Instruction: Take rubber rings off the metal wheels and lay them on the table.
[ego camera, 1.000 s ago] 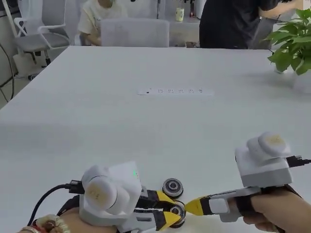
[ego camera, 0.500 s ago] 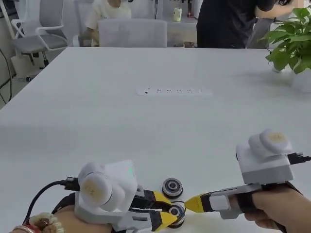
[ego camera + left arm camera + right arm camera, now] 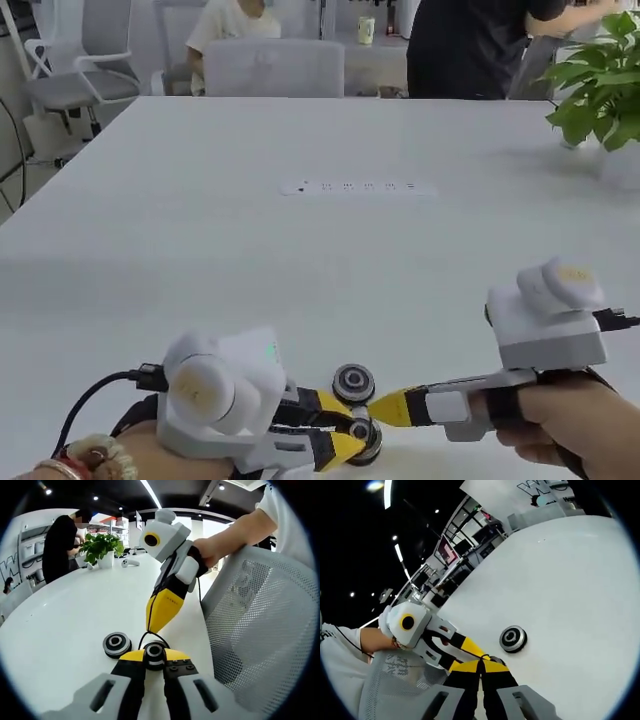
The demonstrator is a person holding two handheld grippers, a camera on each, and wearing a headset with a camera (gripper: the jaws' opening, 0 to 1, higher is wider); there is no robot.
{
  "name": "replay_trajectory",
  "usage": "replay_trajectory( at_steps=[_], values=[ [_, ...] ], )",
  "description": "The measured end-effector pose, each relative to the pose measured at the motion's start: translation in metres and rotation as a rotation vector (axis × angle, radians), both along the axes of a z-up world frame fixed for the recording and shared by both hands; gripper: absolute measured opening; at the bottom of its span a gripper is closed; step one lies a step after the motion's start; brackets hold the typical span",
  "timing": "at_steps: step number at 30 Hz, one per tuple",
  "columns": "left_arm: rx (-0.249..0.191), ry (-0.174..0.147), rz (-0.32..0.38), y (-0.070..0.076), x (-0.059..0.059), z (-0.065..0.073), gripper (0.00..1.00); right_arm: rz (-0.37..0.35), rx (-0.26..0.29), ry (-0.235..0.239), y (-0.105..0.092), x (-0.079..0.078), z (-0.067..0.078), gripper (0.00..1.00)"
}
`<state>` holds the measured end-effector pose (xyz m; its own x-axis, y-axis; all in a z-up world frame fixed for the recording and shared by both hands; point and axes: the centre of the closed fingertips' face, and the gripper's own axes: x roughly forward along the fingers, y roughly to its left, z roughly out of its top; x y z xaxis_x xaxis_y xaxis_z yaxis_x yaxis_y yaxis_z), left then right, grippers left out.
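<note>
since half a second ago the right hand-held gripper [image 3: 378, 408] has drawn its yellow tip up and to the left, off the near wheel, and it now points in between the two wheels; both wheels lie where they did. in the head view the left hand-held gripper [image 3: 355, 430] reaches in from the near left and is clamped on a metal wheel [image 3: 368, 438] at the near edge of the white tabletop [image 3: 300, 270]. a second wheel [image 3: 354, 381] lies flat just beyond it, apart from both pairs of jaws. the right one comes in from the right with its jaws pressed together. a power strip [image 3: 360, 187] lies farther off at the middle, and a potted plant [image 3: 600, 80] stands at the far right. in the left gripper view the two yellow jaws grip the metal wheel [image 3: 154, 650] from either side. a thin black rubber ring [image 3: 142, 640] loops up from it to the pinched tip of the right hand-held gripper [image 3: 151, 627], which appears to be nipping it. the second wheel [image 3: 117, 644] lies just beside them on the far side, and a mesh chair back [image 3: 250, 630] stands close by. in the right gripper view the jaws meet tip to tip with a small black loop of the rubber ring [image 3: 488, 658] at their end. the left hand-held gripper's yellow jaws come up against them, and the second wheel [image 3: 513, 638] lies flat on the tabletop nearby.
</note>
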<state>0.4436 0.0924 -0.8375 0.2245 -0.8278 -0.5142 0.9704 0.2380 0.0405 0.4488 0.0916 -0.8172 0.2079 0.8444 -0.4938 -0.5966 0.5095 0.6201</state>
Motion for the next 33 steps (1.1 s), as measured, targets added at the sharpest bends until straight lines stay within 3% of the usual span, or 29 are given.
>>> replay_trajectory(
  at_steps=[7,11,16,23,33],
  values=[
    [0.017,0.015,0.003,0.001,0.000,0.001,0.08,-0.016,-0.049,0.011,-0.009,0.002,-0.009,0.00],
    [0.006,0.052,0.017,0.001,0.001,0.005,0.09,-0.026,-0.043,0.011,-0.009,0.004,-0.008,0.00],
    [-0.014,0.052,0.036,0.004,0.006,0.014,0.22,-0.043,-0.034,0.011,-0.012,0.007,-0.006,0.00],
    [-0.011,0.060,0.039,0.011,0.007,0.020,0.30,-0.075,-0.017,0.015,-0.016,0.012,-0.003,0.00],
    [-0.031,0.042,0.034,0.016,0.008,0.038,0.45,-0.115,0.007,0.006,-0.020,0.018,0.005,0.00]
  ],
)
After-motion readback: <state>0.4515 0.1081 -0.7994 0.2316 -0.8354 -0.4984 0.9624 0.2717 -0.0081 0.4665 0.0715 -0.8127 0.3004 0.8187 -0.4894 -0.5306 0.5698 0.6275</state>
